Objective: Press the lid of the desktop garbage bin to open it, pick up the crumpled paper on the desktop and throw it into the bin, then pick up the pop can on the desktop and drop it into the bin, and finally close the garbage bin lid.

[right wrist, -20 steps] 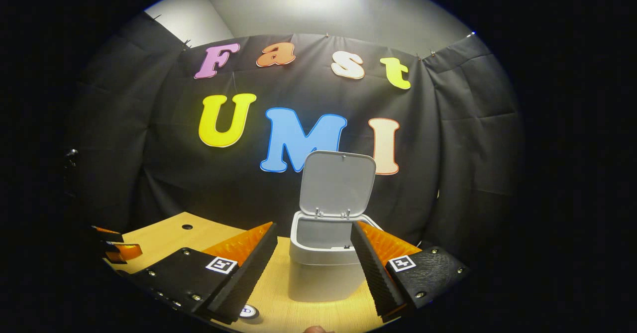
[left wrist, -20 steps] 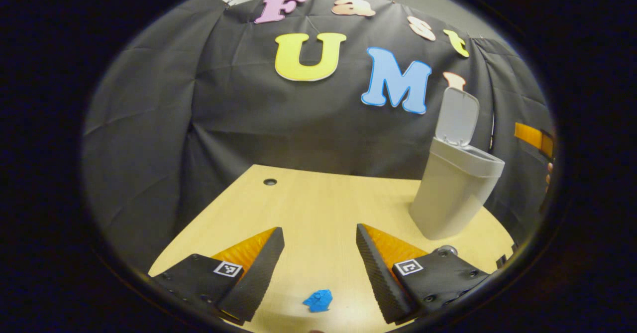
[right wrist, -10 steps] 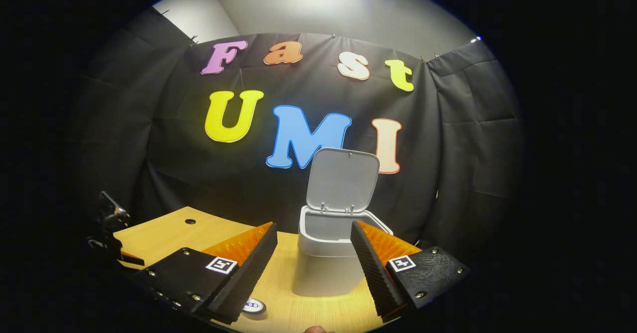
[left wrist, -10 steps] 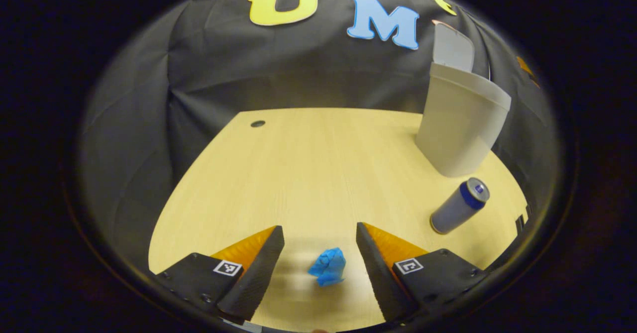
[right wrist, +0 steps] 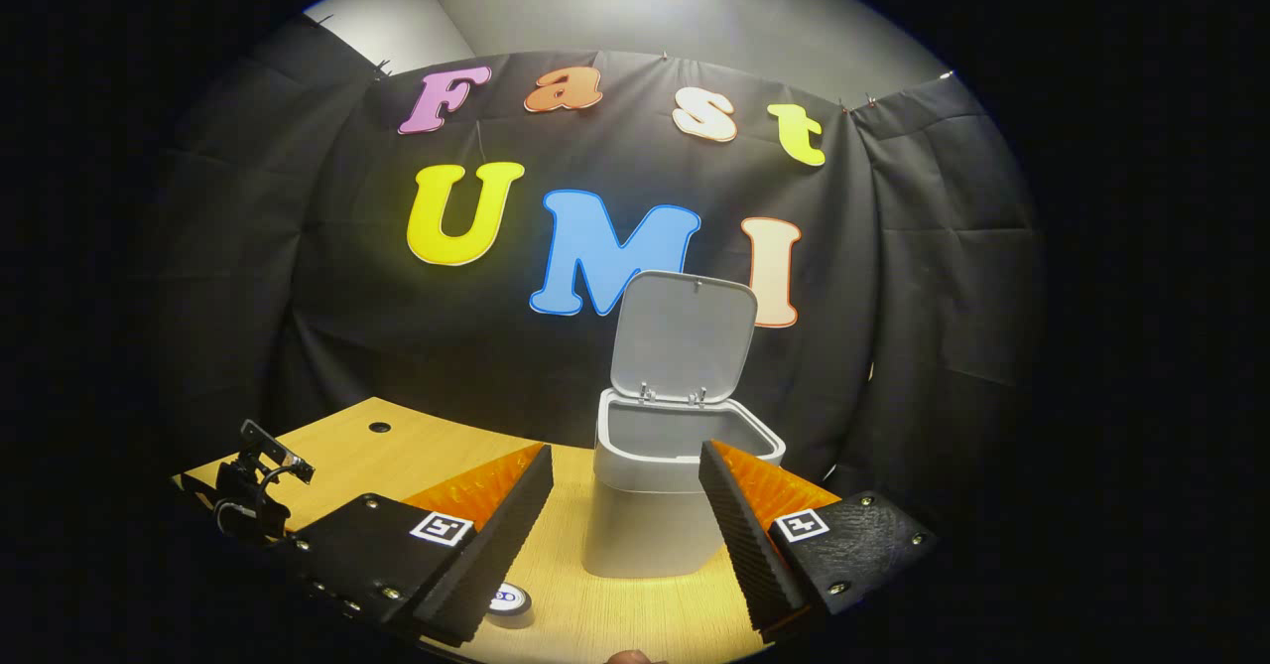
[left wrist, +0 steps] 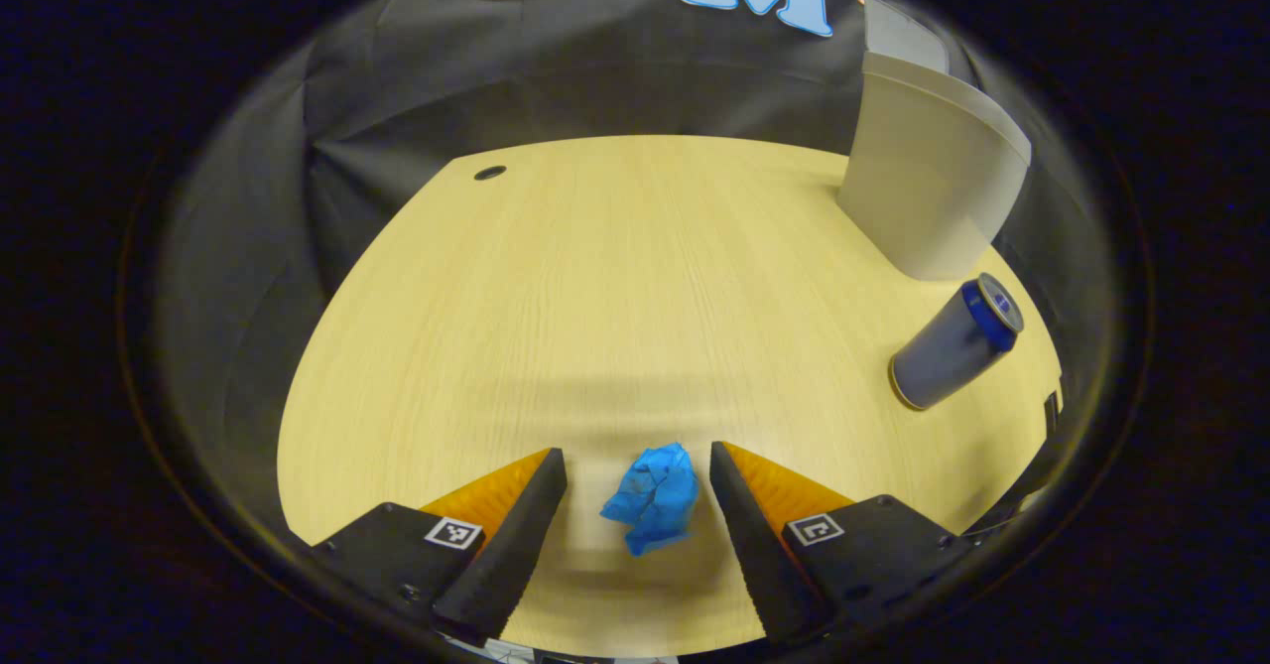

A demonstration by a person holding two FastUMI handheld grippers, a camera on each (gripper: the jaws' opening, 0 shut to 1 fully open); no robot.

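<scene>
In the left gripper view, the left gripper (left wrist: 635,520) is seen low over the desk (left wrist: 615,277) with its jaws spread wide. The crumpled paper (left wrist: 652,496) lies on the wood between the two fingers, nearer the right one, and is touched by neither as far as can be told. Farther right, the can (left wrist: 952,343) stands near the desk edge, just beside the bin (left wrist: 928,193), which is set at the back right against the cloth wall.

In the right gripper view, part of a device, probably the other gripper, is glimpsed at the far left edge. The right gripper (right wrist: 625,535) is held above the desk with its jaws also spread and nothing between them. The can top (right wrist: 508,599) is seen just below its left finger. Behind, the bin (right wrist: 650,535) stands with its lid (right wrist: 683,336) raised upright, and its mouth is open.

The lid-opening step is judged done, and the paper pickup is judged to be in hand. For the next move, the left fingers would need to be closed on the paper, preferably after a slight shift to centre it. The paper would then be lifted and carried rightward over the open bin.
</scene>
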